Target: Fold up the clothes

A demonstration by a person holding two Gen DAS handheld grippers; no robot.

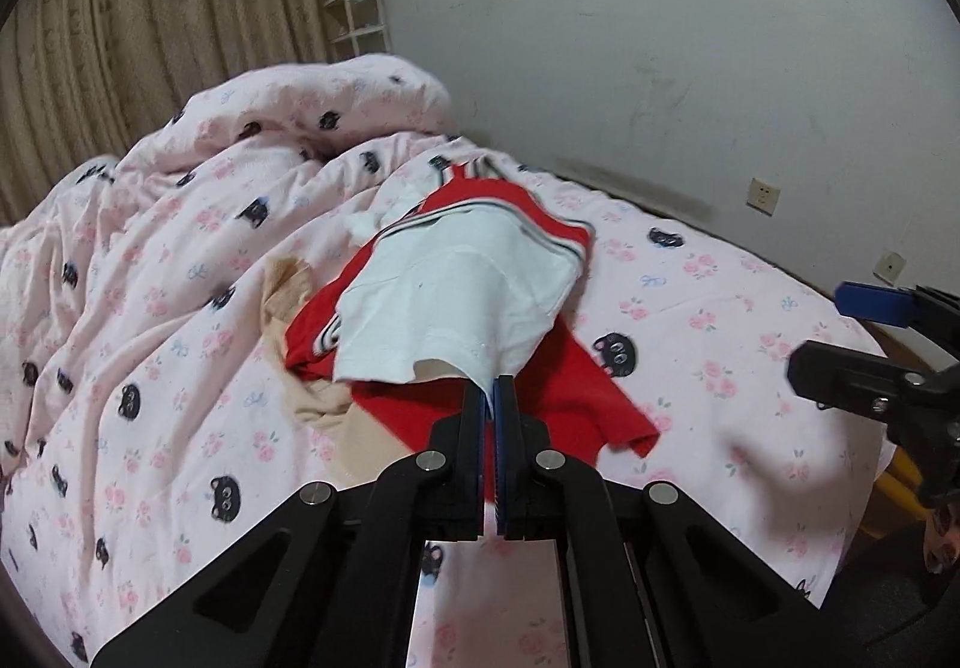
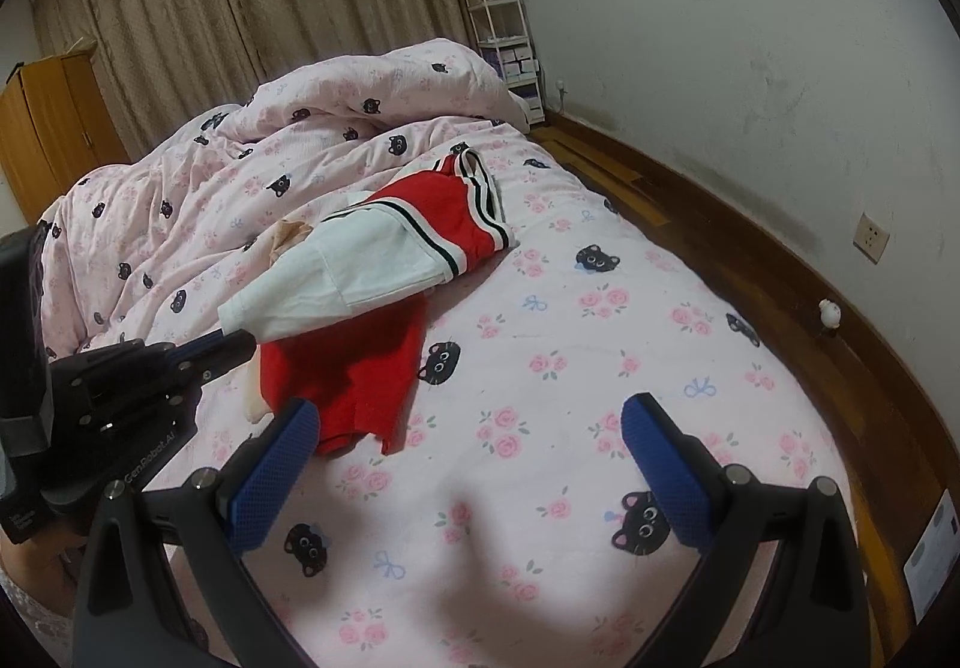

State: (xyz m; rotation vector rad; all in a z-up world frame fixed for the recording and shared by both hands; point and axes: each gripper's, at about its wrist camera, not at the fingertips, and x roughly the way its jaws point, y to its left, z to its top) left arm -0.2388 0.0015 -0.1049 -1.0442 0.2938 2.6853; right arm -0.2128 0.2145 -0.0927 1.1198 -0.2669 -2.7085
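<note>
Landmark: the red garment (image 2: 354, 368), spread on the pink cat-print bedspread (image 2: 600, 344) with its long axis running from the near bed edge away toward the heaped quilt (image 2: 252, 146). White garment (image 1: 456, 296) lies on top of the red one, covering its middle and far half; its striped trim shows at the far end. Its near corner is lifted off the red cloth, and the cloth rises in a shallow tent toward that corner. Left gripper (image 1: 495, 386) has its jaws pressed together on that near corner, a thin sliver of white fabric visible between the blue pads; seen from the right wrist view, it (image 2: 240, 341) reaches in at the red garment's near-left side. Right gripper (image 2: 468, 446) hangs over bare bedspread to the near-right of the red garment, jaws spread wide, nothing between them, well clear of any cloth. A beige piece (image 1: 318, 404) peeks out under the red garment's left edge. Judgement: the white garment's free length trails away from the left jaws, along the same axis as the red one, so the left is the arm already on it; the right is the farther one, and the white garment's right-hand edge lies ahead and left of its jaws. Whether the white piece is being drawn off the pile or laid onto it cannot be told from this.
</note>
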